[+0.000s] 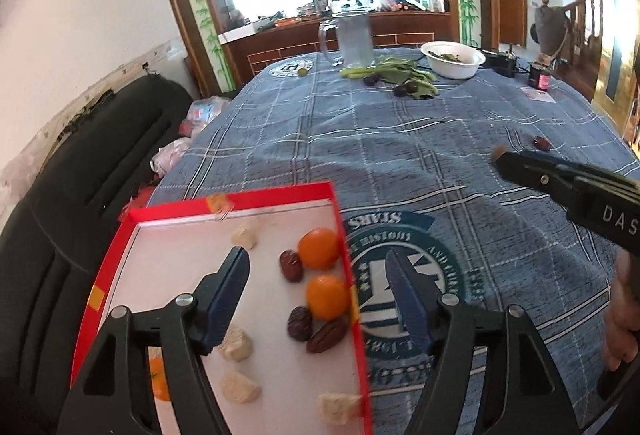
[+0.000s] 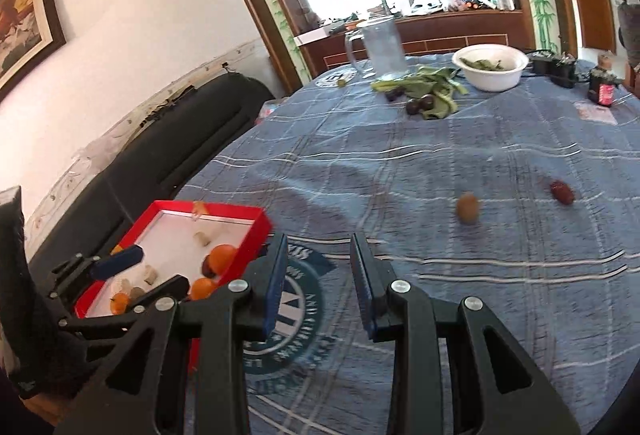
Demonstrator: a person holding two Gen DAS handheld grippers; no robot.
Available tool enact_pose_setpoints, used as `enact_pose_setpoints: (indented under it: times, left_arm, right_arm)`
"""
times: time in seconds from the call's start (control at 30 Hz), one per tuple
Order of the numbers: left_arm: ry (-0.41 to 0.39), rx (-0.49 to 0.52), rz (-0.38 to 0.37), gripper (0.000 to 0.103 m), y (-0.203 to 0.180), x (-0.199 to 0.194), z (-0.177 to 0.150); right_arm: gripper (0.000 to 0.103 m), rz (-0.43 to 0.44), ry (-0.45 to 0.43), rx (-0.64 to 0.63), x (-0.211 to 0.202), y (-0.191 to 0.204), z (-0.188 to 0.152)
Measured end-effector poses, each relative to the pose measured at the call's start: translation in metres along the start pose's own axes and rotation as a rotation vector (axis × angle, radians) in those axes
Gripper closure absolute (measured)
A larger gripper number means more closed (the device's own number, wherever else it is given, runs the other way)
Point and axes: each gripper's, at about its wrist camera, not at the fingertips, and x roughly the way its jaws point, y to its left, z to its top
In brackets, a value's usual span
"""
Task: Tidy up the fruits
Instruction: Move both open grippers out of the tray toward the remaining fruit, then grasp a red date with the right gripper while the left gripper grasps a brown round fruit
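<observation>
A big table wears a blue checked cloth [image 1: 400,155] with a round green badge [image 1: 416,287] printed on it. A red box [image 1: 280,191] with a white floor sits on the cloth, just left of the badge.

Inside the box, two oranges [image 1: 319,247] lie against its right wall. Dark red dates [image 1: 291,265] touch them, and a brown pecan [image 1: 328,335] lies just below. Pale lumps [image 1: 245,237] are spread over the box floor, too blurry to name.

Far behind the box stand a clear jug [image 1: 354,39] and a white bowl [image 1: 454,59], with green leaves [image 1: 396,73] between them.

The left claw [image 1: 320,299] hangs over the right side of the box. Its blue fingers are wide apart and hold nothing.

The right claw [image 2: 320,283] hangs over the badge, right of the box. Its fingers are a little apart, with nothing between them.

Farther right of the box, a brown kiwi [image 2: 467,208] and one more date [image 2: 562,191] lie on the cloth.
</observation>
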Motion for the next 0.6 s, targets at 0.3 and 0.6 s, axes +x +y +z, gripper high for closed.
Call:
enact_pose_setpoints:
  times: [0.3, 0.6]
  left_arm:
    - [0.001, 0.053, -0.013, 0.031, -0.026, 0.010, 0.017]
    - [0.034, 0.105, -0.017, 0.027, -0.052, 0.038, 0.038]
  right_arm:
    - [0.069, -0.139, -0.015, 0.012, -0.013, -0.056, 0.026]
    - [0.069, -0.276, -0.002, 0.050, -0.003, -0.127, 0.044]
